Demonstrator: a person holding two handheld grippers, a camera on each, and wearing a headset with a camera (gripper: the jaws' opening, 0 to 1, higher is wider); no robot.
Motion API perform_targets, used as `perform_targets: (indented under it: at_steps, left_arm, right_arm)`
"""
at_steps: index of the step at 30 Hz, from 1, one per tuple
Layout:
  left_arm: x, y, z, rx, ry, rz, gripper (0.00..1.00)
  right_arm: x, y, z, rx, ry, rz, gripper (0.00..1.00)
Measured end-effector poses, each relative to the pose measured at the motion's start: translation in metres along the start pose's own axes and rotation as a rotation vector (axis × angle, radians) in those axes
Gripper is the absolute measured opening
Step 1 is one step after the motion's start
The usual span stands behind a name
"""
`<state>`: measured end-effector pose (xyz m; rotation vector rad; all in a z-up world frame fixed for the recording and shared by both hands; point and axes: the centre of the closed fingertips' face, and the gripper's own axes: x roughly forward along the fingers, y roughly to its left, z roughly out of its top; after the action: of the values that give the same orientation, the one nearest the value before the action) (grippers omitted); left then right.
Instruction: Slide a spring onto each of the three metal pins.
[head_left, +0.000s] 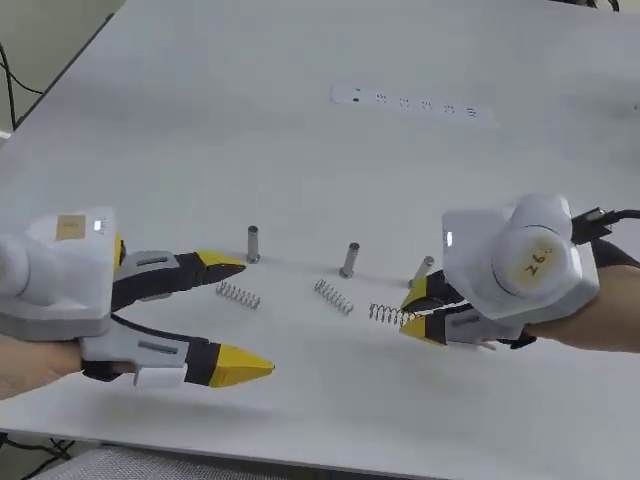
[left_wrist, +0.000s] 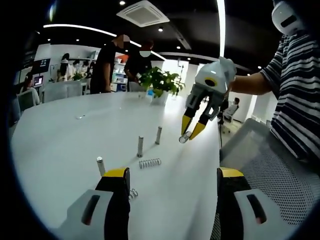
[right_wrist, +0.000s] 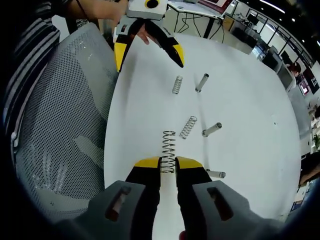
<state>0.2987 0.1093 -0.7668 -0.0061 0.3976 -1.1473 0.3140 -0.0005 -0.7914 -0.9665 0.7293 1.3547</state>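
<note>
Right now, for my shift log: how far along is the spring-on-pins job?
Done: nothing; in the head view the left pin, middle pin and right pin all stand bare. In hand: the right gripper is shut on the held spring. The left gripper is open. Left: all three pins; the left spring and middle spring lie on the table.

This is an open-plan office: ahead of the left gripper a long white table runs toward a potted plant and standing people under a ceiling air-conditioning cassette and strip lights, while a grey mesh chair sits beside the right gripper.
</note>
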Motion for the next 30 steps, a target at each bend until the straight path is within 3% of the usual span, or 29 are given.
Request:
perform_targets:
  at_steps: [3,7,12,17,23,30]
  left_arm:
    - [0.011,-0.008,0.004,0.055,0.005,-0.054,0.64]
    - [0.026,-0.014,0.008,0.102,0.011,-0.085,0.61]
    - [0.041,-0.017,0.011,0.125,0.014,-0.115,0.58]
    - [0.058,-0.028,0.012,0.149,0.025,-0.171,0.53]
    - [0.068,-0.033,0.017,0.155,0.008,-0.190,0.48]
    - [0.075,-0.036,0.016,0.171,0.018,-0.207,0.41]
  right_arm:
    - [0.000,0.003,0.001,-0.016,0.001,-0.004,0.13]
    - [-0.001,0.005,0.000,-0.023,0.001,-0.009,0.13]
    - [0.000,0.010,-0.001,-0.035,0.009,-0.011,0.13]
    - [0.001,0.013,0.004,-0.045,-0.003,-0.010,0.13]
    - [0.002,0.015,0.012,-0.053,-0.019,-0.009,0.13]
    - [0.001,0.017,0.018,-0.066,-0.029,-0.007,0.13]
